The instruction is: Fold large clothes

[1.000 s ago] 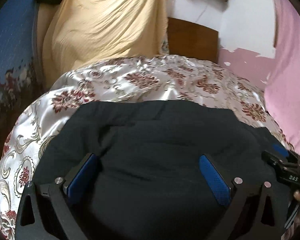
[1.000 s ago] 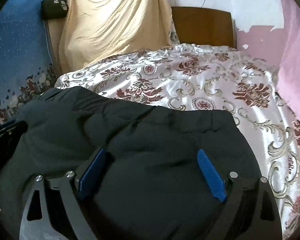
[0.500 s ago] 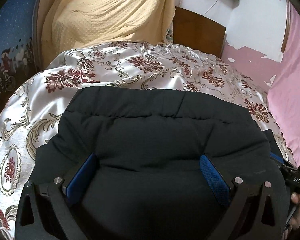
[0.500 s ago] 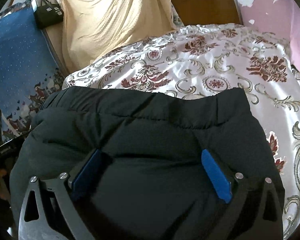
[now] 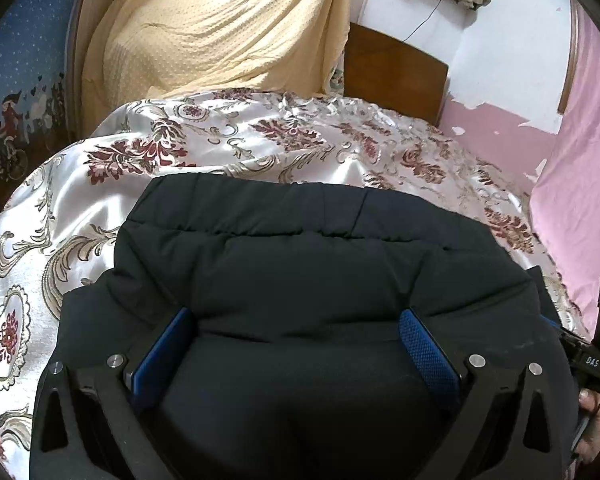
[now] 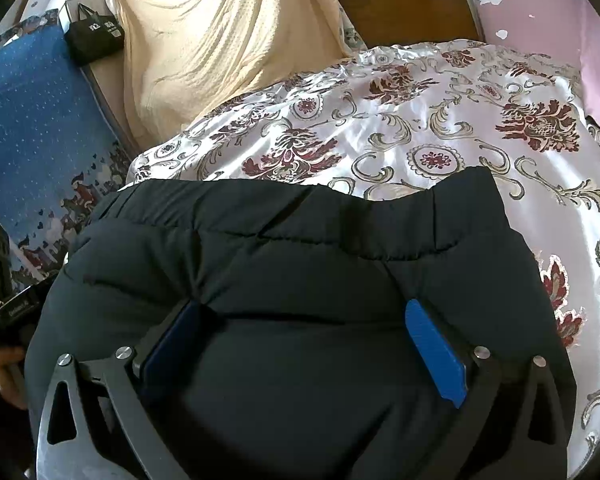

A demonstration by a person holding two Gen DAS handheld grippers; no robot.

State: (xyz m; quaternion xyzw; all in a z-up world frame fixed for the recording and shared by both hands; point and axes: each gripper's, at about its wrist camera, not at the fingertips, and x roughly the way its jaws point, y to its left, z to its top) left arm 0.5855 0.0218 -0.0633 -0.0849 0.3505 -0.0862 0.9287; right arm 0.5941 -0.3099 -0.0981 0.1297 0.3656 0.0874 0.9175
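Observation:
A large black padded jacket (image 5: 300,264) lies on the floral satin bedspread (image 5: 260,140) and fills the lower half of both views; it also shows in the right wrist view (image 6: 284,264). My left gripper (image 5: 296,320) is open, its blue pads wide apart with jacket fabric bulging between them. My right gripper (image 6: 300,316) is open too, pads wide apart over the jacket. The bedspread also shows in the right wrist view (image 6: 440,120). The right gripper's body shows at the right edge of the left wrist view (image 5: 596,344).
A yellow blanket (image 5: 220,32) hangs at the bed's head, next to a wooden headboard (image 5: 396,68). Blue patterned fabric (image 6: 32,128) is on the left, pink fabric (image 5: 580,168) on the right. A black bag (image 6: 94,34) sits up left.
Both grippers have tilted and lifted a little, so more bedspread shows beyond the jacket's far edge. The jacket looks flatter and squarer. Both stay open.

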